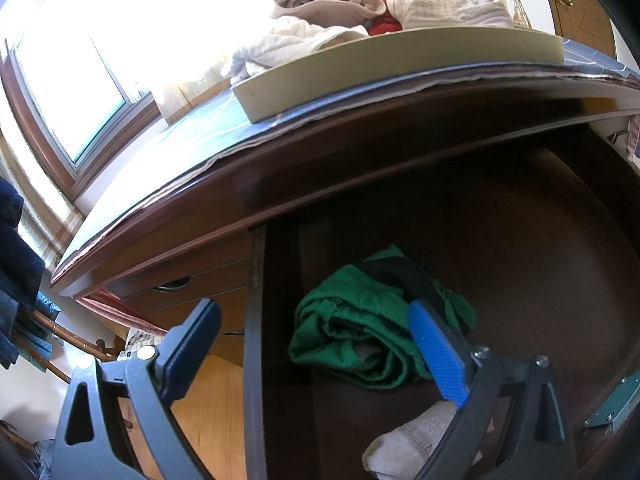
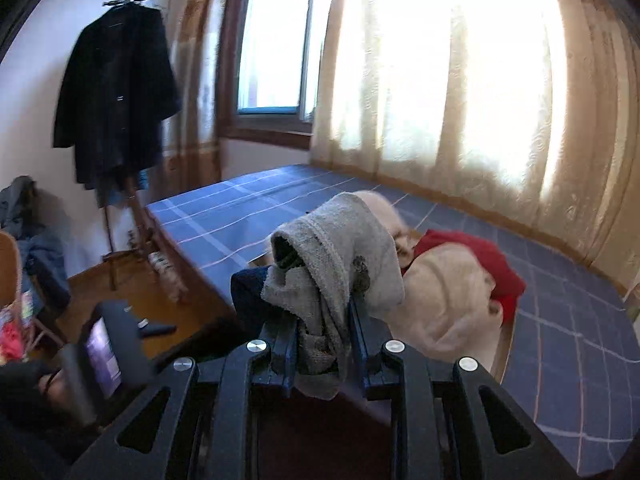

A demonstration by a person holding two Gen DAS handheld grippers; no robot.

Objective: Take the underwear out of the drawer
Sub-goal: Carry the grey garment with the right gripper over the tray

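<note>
Grey underwear (image 2: pixel 336 264) hangs clamped in right gripper (image 2: pixel 324 320) jaws; left gripper (image 1: pixel 316 340) jaws apart.

Dark coat (image 2: pixel 116 92) on rack, curtains (image 2: pixel 452 80), window (image 2: pixel 276 36).

A tray (image 1: pixel 400 68) sits on the dresser top (image 1: pixel 192 140) at its front edge, holding a heap of garments (image 1: pixel 440 4). Below that edge the open drawer (image 1: pixel 520 240) holds a crumpled garment (image 1: pixel 352 336) near its left wall, with a sock (image 1: pixel 408 444) before it.
</note>
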